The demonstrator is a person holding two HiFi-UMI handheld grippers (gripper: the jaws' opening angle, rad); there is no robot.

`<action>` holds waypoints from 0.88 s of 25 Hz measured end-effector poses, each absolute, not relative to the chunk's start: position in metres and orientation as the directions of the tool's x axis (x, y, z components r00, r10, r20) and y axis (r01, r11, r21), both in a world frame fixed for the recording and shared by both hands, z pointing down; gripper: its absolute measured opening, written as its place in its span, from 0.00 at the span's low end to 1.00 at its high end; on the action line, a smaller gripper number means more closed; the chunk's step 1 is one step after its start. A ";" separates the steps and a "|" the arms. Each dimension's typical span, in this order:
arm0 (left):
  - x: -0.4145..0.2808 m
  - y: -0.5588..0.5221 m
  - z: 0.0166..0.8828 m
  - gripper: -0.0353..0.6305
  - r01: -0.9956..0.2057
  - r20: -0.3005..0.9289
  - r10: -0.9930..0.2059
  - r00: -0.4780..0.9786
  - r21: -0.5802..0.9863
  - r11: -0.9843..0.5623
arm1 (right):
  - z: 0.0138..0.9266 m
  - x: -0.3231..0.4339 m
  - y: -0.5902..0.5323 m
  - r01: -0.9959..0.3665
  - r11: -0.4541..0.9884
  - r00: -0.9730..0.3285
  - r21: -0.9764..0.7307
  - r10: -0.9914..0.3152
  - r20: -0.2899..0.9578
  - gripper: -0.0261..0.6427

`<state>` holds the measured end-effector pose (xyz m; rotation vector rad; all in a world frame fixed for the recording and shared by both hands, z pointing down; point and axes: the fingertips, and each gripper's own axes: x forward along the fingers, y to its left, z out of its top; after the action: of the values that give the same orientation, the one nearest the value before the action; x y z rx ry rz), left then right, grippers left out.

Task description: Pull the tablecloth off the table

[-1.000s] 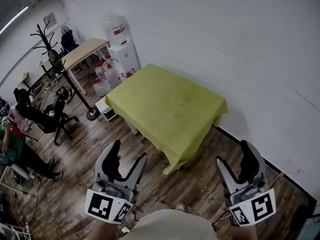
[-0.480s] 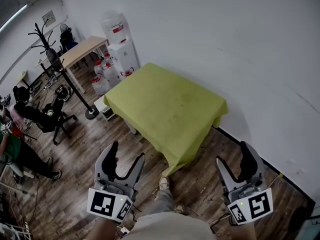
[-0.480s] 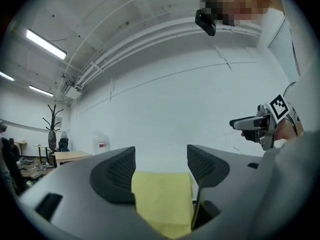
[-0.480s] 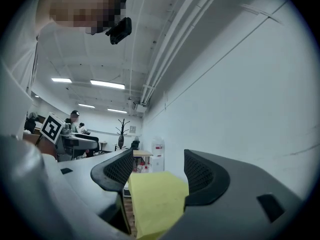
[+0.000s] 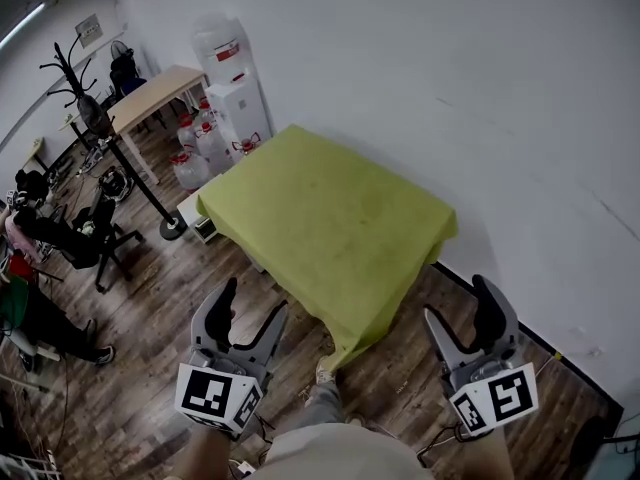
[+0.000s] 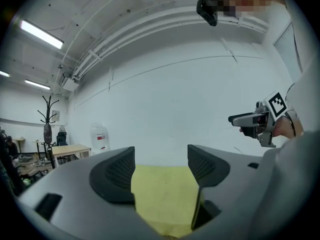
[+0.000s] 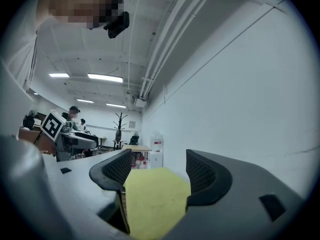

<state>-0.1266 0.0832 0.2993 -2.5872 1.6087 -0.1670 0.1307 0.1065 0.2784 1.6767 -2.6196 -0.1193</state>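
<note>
Head view: cloth [image 5: 330, 218] fully spread, unpulled; near its corner your left gripper [image 5: 254, 298], just widened, and right gripper [image 5: 458, 300] gape empty.

The tablecloth [image 5: 330, 218] is yellow-green cloth, matt, lying smooth across the worktop, with soft folds where it hangs at the near corner. The floor [image 5: 150, 298] is dark wood plank with a faint sheen. The wall [image 5: 450, 88] is white, smooth and matt. The far desk [image 5: 155, 93] has a pale wood top. The water dispenser [image 5: 238, 103] looks like white plastic.
</note>
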 end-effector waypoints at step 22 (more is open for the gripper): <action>-0.154 -0.191 0.452 0.55 -0.796 0.380 -0.731 0.567 0.024 -0.605 | 0.432 0.100 -0.186 -0.953 0.302 -0.284 0.003 -0.897 0.338 0.59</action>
<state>-0.1538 -0.1911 0.4523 -2.9485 1.4539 -0.5643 0.1002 -0.1860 0.4316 1.6822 -2.2973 0.2887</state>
